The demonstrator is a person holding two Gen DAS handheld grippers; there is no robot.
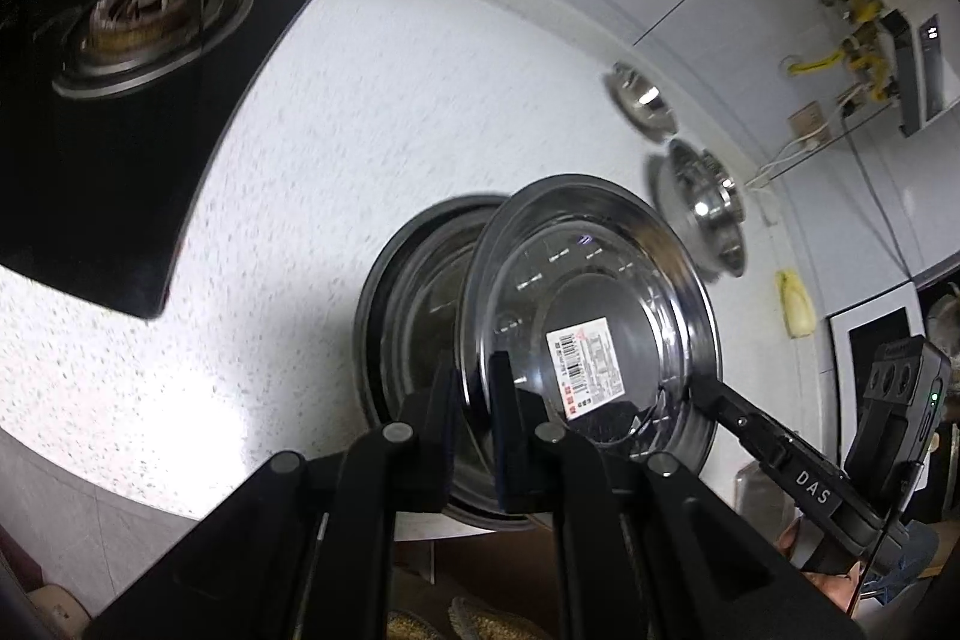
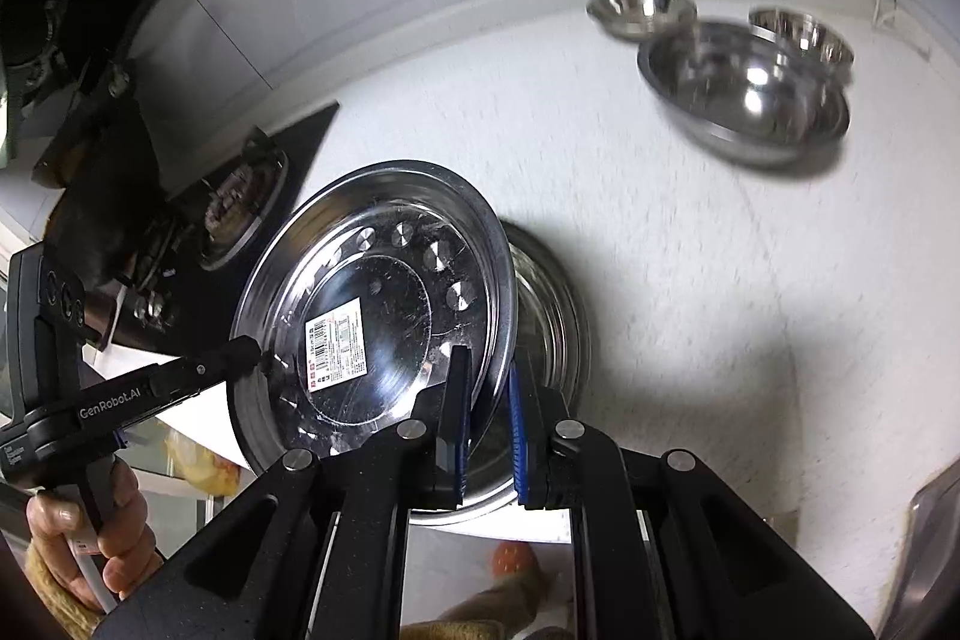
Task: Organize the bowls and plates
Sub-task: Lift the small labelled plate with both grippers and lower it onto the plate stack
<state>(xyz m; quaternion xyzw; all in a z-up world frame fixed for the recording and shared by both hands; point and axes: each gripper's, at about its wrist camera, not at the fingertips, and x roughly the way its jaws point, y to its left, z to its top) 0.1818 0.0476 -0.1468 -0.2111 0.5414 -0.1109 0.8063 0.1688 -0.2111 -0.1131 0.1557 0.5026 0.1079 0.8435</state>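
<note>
Clearly handling as thin, stiff, light steel with a slick polished face: plate [image 1: 591, 304] best taken by its flat rim, squarely, since likely to slip or swing. Being held tilted up on edge just ahead of both claws, over a second plate [image 1: 414, 304] lying on the counter [image 1: 336, 130]. Left claw [image 1: 474, 388] pinching the near rim, nearly closed. Right claw [image 2: 489, 400] straddling the opposite rim, left pad touching, right pad looking slightly apart. Sitting well beyond: bowls [image 2: 750, 91]
</note>
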